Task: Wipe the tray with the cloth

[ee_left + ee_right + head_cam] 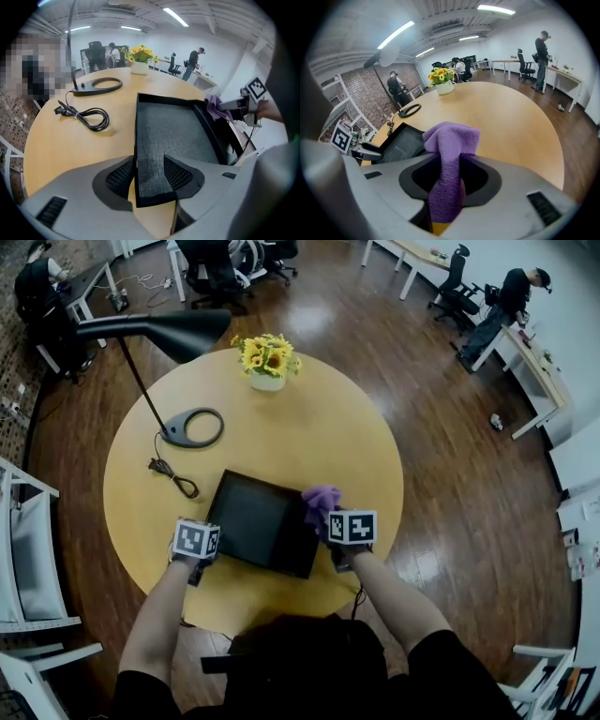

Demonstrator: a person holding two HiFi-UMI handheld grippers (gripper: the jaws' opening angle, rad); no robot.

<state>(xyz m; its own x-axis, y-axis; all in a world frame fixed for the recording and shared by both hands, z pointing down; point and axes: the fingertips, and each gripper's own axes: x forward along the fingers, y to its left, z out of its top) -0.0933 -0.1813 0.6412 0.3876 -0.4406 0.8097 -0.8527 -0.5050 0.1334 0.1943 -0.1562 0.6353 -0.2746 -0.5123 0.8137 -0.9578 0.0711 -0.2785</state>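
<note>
The tray sits at the table's near edge, roughly square, turned a bit askew. The left gripper is spread wide around its near-left corner. The right gripper is clamped on the cloth at its far-right corner. A cord and lamp lie to the left, flowers at the far edge.

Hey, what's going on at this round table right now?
A person is working with two handheld grippers at a yellow table. The right gripper pinches a purple cloth and holds it at the right edge of the black tray. The left gripper has its open jaws astride the tray's near corner. Wiping looks about to begin.
</note>
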